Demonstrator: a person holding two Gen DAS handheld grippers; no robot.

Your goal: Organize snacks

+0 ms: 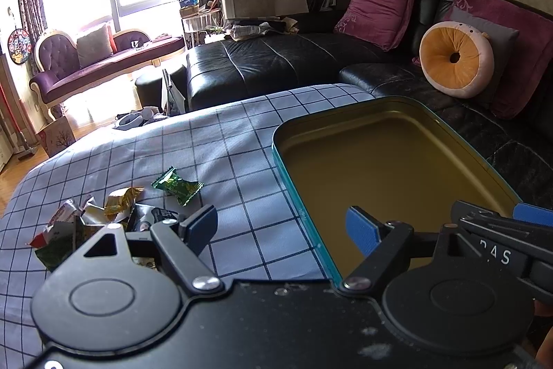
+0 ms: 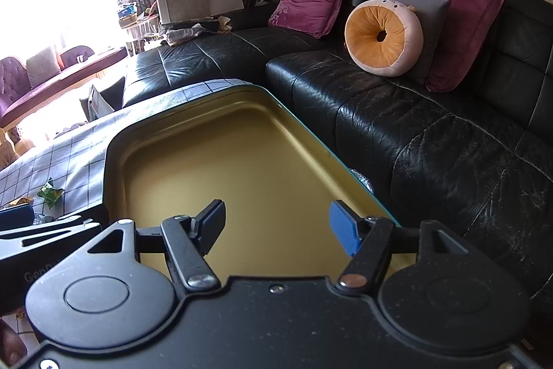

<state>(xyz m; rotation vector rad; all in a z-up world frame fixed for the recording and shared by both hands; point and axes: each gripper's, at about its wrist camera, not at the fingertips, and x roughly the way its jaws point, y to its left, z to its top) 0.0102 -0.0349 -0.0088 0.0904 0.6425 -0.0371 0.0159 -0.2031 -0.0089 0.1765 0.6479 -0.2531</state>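
currently both claws are spread wide and grip nothing. the left claw (image 1: 280, 227) hangs above the near-left edge of the tin tray (image 1: 449, 123), one finger over the checked cloth (image 1: 138, 154) and the other over the tray's gold floor. the right claw (image 2: 278, 223) hangs over the tray interior (image 2: 117, 140), which holds no snacks. the snack pile (image 1: 86, 223) lies on the cloth-covered surface left of the tray, just beside the left claw's left finger. one green wrapped candy (image 1: 177, 185) lies slightly apart from the pile, toward the tray. a black leather sofa (image 2: 432, 127) stands behind the surface.
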